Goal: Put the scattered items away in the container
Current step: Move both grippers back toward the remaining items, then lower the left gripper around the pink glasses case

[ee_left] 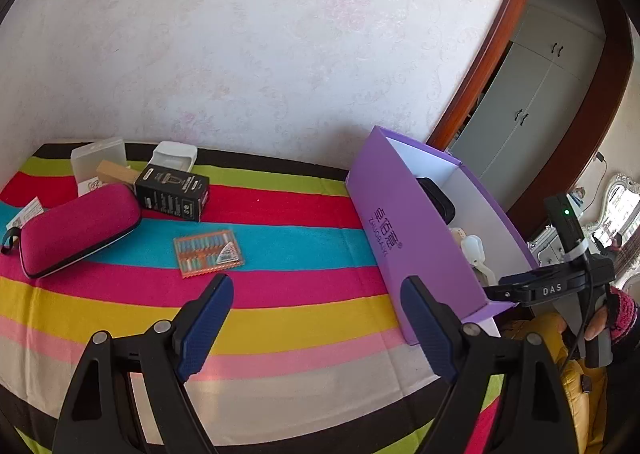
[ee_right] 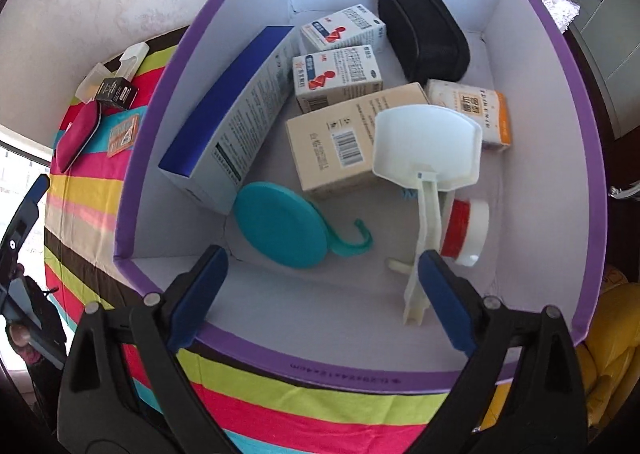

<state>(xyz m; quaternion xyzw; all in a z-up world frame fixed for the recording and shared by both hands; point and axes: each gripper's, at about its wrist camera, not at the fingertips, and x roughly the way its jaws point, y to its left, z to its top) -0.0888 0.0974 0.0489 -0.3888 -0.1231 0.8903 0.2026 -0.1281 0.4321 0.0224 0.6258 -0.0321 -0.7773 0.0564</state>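
purple container (ee_right: pixel 224 34) at the right end of the striped cloth (ee_left: pixel 280 306), holding boxes and a white scoop (ee_right: pixel 430 144); magenta case (ee_left: pixel 80 228) lies left; right gripper (ee_right: pixel 322 266) and left gripper (ee_left: pixel 318 298) spread apart, empty.

purple box (ee_left: pixel 404 222): "ZHUOBAIJIA" | right tongs' body (ee_left: pixel 552 288): "DAS"

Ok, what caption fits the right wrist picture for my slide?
Open right gripper above the purple box, white scoop lying among cartons inside.
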